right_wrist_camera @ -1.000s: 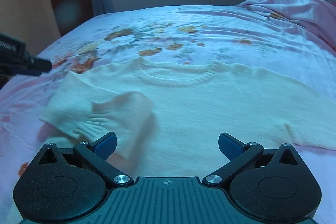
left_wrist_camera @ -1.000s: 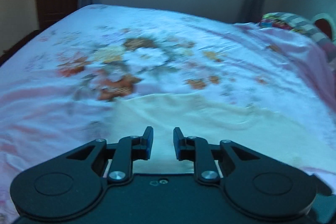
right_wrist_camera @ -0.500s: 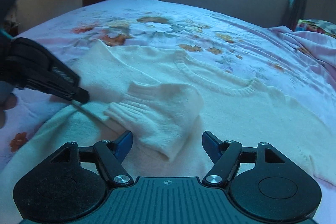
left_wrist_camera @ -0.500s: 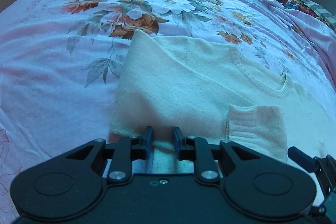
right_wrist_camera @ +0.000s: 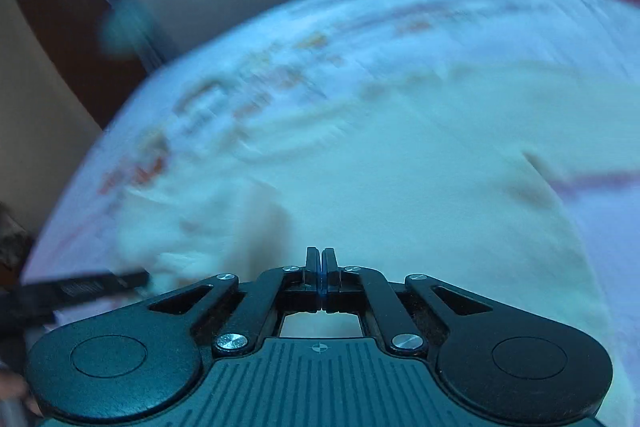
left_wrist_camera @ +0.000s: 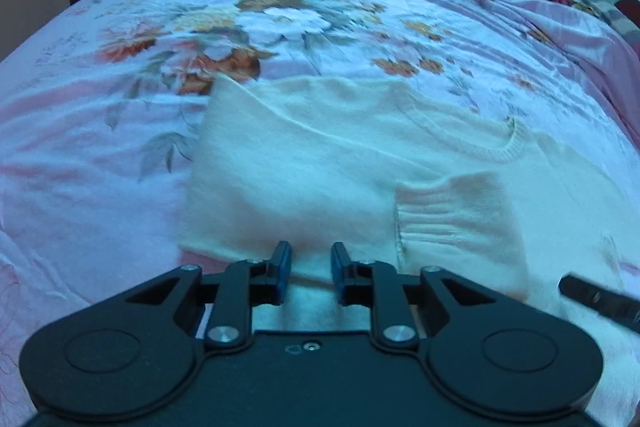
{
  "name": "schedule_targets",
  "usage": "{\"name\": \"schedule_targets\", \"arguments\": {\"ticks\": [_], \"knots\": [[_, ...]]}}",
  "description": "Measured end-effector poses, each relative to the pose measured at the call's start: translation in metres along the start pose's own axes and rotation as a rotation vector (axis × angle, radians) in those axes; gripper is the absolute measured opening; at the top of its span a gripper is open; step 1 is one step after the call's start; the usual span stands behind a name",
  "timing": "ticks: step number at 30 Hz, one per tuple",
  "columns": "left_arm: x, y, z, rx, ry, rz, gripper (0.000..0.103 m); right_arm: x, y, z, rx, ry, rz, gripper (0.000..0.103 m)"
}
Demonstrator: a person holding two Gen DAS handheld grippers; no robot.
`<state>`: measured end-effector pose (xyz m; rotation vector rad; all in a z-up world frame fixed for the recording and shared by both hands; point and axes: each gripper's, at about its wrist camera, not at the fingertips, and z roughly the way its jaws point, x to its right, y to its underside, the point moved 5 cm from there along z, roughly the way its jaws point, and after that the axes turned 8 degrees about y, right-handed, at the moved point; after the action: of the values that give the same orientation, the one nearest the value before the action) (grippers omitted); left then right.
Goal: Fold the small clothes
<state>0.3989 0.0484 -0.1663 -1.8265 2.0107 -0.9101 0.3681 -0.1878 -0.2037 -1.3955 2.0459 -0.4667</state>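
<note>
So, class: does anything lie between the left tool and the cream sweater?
Nothing visible does. The left tool sits right at the cream sweater, whose near edge runs between its slightly parted fingers.

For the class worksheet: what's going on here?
A person with a gripper in each hand is folding a cream sweater on a floral bedspread. One sleeve is already folded across the body, its ribbed cuff lying on the front. The left gripper sits at the sweater's near edge, jaws slightly apart with cloth between them. The right gripper is shut over the sweater; its view is blurred, so whether it pinches cloth is unclear.
</note>
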Motion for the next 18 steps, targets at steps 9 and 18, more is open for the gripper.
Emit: {"name": "schedule_targets", "arguments": {"ticks": [9,18], "knots": [[-0.019,-0.005,-0.012,0.024,-0.024,-0.052,0.02,-0.083,0.014,-0.006,0.095,-0.004,-0.402,0.001],[-0.045,-0.007,-0.014,0.026,-0.015,-0.096,0.02,-0.114,0.032,-0.004,0.208,0.048,-0.636,0.02]]}}
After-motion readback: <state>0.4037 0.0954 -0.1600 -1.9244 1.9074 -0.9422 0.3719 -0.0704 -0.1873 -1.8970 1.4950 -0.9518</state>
